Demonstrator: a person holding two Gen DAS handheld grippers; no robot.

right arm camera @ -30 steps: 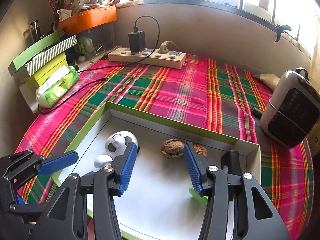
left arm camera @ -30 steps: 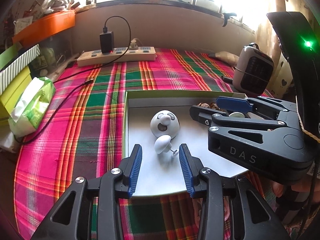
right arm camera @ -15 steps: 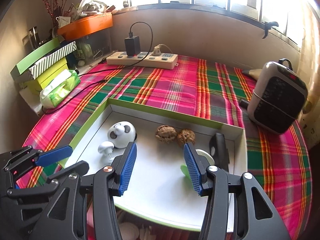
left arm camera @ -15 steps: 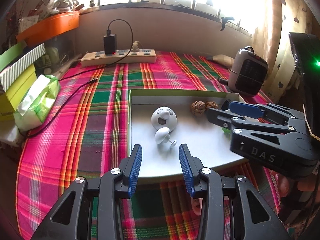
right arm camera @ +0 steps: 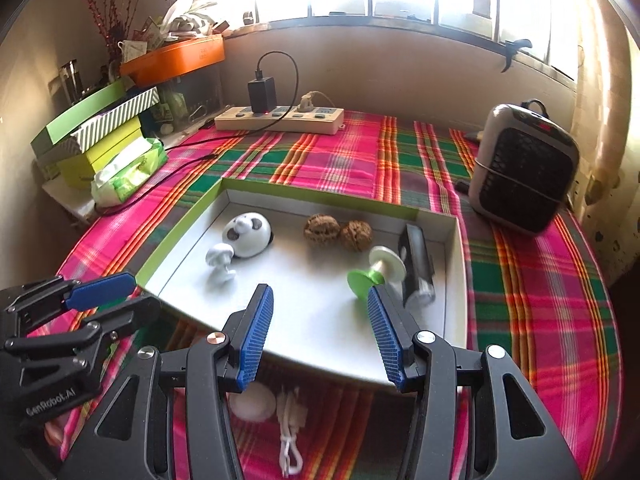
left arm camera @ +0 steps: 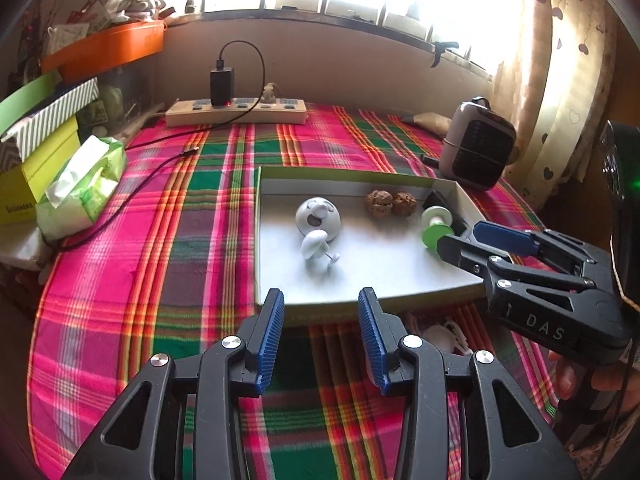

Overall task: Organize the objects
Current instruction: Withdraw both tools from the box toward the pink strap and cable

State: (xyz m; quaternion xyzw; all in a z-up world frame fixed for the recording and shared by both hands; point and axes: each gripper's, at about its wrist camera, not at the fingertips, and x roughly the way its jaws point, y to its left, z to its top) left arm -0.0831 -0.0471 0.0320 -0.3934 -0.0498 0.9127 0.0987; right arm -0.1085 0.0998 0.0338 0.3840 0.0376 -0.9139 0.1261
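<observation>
A shallow green-edged box tray [left arm camera: 276, 184] [right arm camera: 184, 224] lies on the plaid cloth. In it are a white round panda figure [left arm camera: 318, 216] [right arm camera: 248, 234], a small white mushroom [left arm camera: 316, 246] [right arm camera: 219, 258], two walnuts [left arm camera: 390, 202] [right arm camera: 338, 232], a green-and-white spool [left arm camera: 434, 226] [right arm camera: 374, 272] and a black object [right arm camera: 416, 262]. My left gripper [left arm camera: 320, 332] is open and empty, just in front of the tray's near edge. My right gripper [right arm camera: 320, 338] is open and empty over the tray's near edge; it also shows in the left wrist view [left arm camera: 472, 238].
A white round thing [right arm camera: 254, 402] and a coiled white cable [right arm camera: 292, 428] lie on the cloth near the tray's front. A power strip [left arm camera: 236, 110], small heater [right arm camera: 524, 168], tissue pack [left arm camera: 84, 186] and stacked boxes [right arm camera: 100, 136] ring the table.
Both grippers have drawn back toward me from over the tray's inside to its near edge, still open. The spool, black object and things in front of the tray have come into view.
</observation>
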